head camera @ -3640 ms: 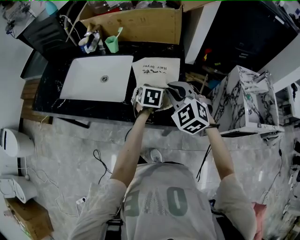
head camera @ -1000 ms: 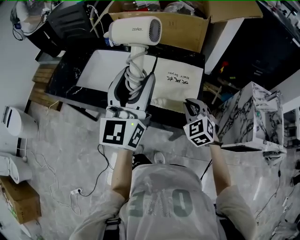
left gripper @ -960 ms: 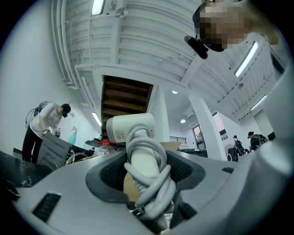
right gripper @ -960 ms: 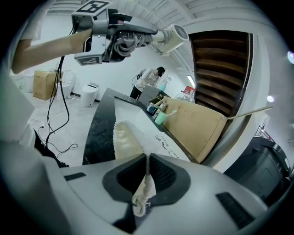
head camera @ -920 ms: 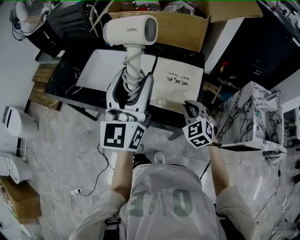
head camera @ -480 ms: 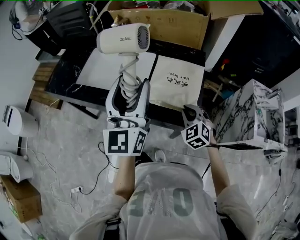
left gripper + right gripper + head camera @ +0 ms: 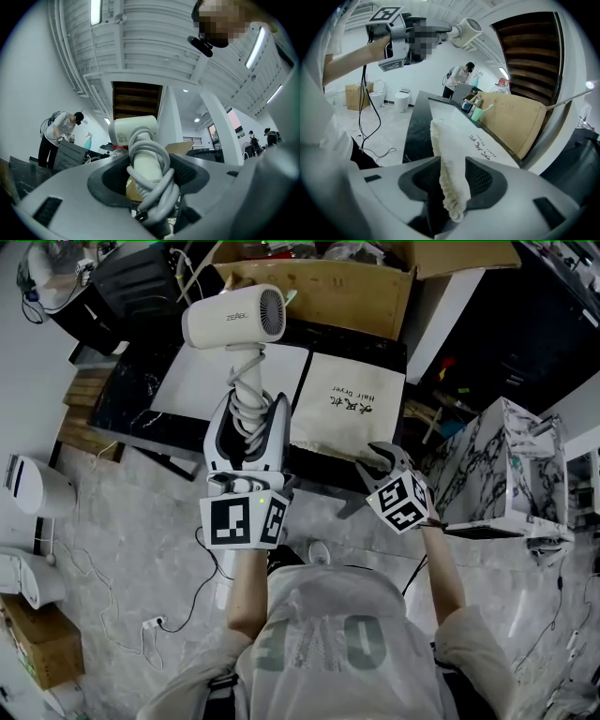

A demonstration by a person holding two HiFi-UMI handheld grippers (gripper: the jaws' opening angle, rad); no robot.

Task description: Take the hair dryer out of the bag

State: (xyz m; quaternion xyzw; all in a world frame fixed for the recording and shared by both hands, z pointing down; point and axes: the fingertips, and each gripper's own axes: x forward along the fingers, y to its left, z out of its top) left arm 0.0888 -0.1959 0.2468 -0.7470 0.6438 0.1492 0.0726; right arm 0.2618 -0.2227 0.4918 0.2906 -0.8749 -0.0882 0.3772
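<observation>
A cream hair dryer (image 7: 232,318) with its cord wound round the handle is up in the air above the counter, clear of the bag. My left gripper (image 7: 248,413) is shut on that handle. In the left gripper view the dryer (image 7: 133,133) rises from between the pads of the left gripper (image 7: 149,173). The beige cloth bag (image 7: 349,409), printed "Hair Dryer", lies flat on the black counter (image 7: 131,395). My right gripper (image 7: 384,457) is at the bag's near edge. Its jaws have just been opening; the frilled bag edge (image 7: 454,154) stands loosely between the pads of the right gripper (image 7: 451,180).
A white sink (image 7: 202,381) is set in the counter left of the bag. Behind it stands an open cardboard box (image 7: 328,287). A marbled box (image 7: 497,465) stands at the right. A green cup (image 7: 478,113) sits at the counter's back. A person (image 7: 461,75) works far off.
The dryer has come out of the bag and swung left, its barrel tilting. The right gripper has sunk toward the bag's near edge and its jaws have parted.
</observation>
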